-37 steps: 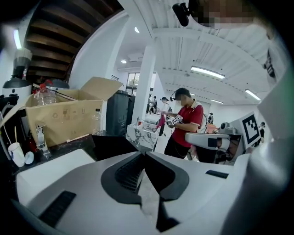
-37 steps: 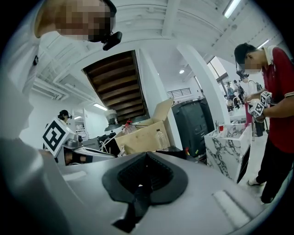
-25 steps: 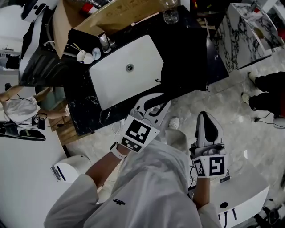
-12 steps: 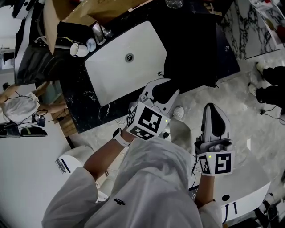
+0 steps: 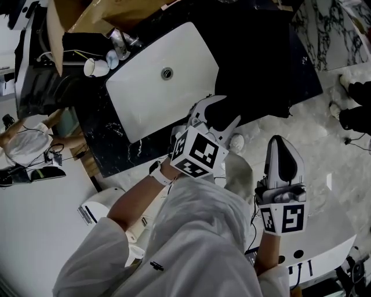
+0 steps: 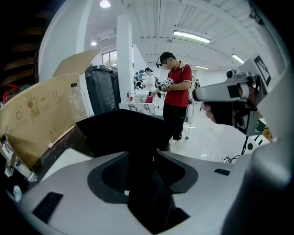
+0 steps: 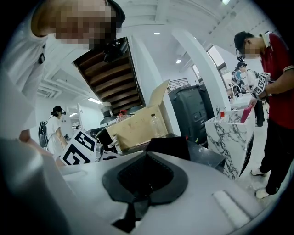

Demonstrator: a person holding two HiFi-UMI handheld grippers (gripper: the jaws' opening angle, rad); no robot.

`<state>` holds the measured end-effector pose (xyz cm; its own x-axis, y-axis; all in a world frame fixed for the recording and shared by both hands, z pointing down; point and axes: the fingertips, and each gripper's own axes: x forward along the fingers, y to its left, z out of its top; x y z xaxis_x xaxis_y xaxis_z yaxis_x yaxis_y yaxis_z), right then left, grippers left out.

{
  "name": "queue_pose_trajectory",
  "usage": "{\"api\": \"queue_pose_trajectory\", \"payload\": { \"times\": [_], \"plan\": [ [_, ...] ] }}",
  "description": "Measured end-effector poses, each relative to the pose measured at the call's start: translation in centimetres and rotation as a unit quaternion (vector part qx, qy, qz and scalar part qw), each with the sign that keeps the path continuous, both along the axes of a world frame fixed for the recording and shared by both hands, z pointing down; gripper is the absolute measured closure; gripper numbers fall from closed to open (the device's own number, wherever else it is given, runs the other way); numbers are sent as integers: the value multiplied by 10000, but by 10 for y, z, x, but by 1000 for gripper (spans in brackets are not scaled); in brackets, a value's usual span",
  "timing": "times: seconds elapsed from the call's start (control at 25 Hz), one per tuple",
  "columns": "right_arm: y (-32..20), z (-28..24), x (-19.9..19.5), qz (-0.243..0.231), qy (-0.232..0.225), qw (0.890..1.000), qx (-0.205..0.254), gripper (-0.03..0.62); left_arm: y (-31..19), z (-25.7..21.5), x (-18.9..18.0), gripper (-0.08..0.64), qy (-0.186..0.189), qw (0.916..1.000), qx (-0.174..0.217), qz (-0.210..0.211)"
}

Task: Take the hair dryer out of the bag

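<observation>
A black bag (image 5: pixel 249 64) lies on the right part of the dark counter (image 5: pixel 110 139), beside the white sink (image 5: pixel 162 75). No hair dryer shows in any view. My left gripper (image 5: pixel 223 111) points down at the bag's near edge and its jaws are opening. In the left gripper view the bag (image 6: pixel 124 131) fills the space just ahead of the left gripper (image 6: pixel 147 167), and dark fabric shows in the gap without the pads pressing it. My right gripper (image 5: pixel 279 144) hangs shut over the marble floor, right of the counter, holding nothing. From the right gripper (image 7: pixel 143 183) the bag (image 7: pixel 172 146) stands further off.
A cardboard box (image 5: pixel 98 17) and cups (image 5: pixel 95 66) sit at the counter's far left. A person in a red shirt (image 6: pixel 177 87) stands beyond the counter. A marble-patterned stand (image 7: pixel 227 137) is at the right, a dark bin (image 6: pixel 101 87) behind, and white equipment (image 5: pixel 95 212) on the floor.
The left gripper has come forward and down to the bag's near edge, and its jaws have spread apart. The right gripper has sunk a little and stayed shut.
</observation>
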<state>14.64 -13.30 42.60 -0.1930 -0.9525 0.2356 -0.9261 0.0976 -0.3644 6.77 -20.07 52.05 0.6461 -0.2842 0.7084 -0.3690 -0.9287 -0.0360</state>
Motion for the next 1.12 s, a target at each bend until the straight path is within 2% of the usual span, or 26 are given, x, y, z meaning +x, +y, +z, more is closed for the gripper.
{"api": "queue_pose_trajectory", "payload": {
  "times": [0.24, 0.44, 0.76, 1.04, 1.08, 1.12],
  "plan": [
    [-3, 9, 1, 61, -29, 10000, -44, 581, -12, 14, 2, 398, -196, 9996, 196, -7],
    [-4, 10, -2, 84, -84, 9999, -40, 581, -25, 12, 0, 506, -233, 9989, 390, -125],
    [-1, 9, -4, 57, -103, 9999, -63, 581, -30, -1, 0, 532, 110, 9992, 87, -377],
    [-5, 2, -17, -234, 13, 9995, -191, 580, -44, -20, 11, 534, 406, 9982, 121, -413],
    [-7, 4, -21, -343, -33, 9991, -259, 575, -45, -22, 13, 534, 427, 9982, 129, -407],
    [-8, 6, -25, -446, -68, 9984, -328, 505, -46, -24, 15, 534, 448, 9981, 136, -402]
  ]
}}
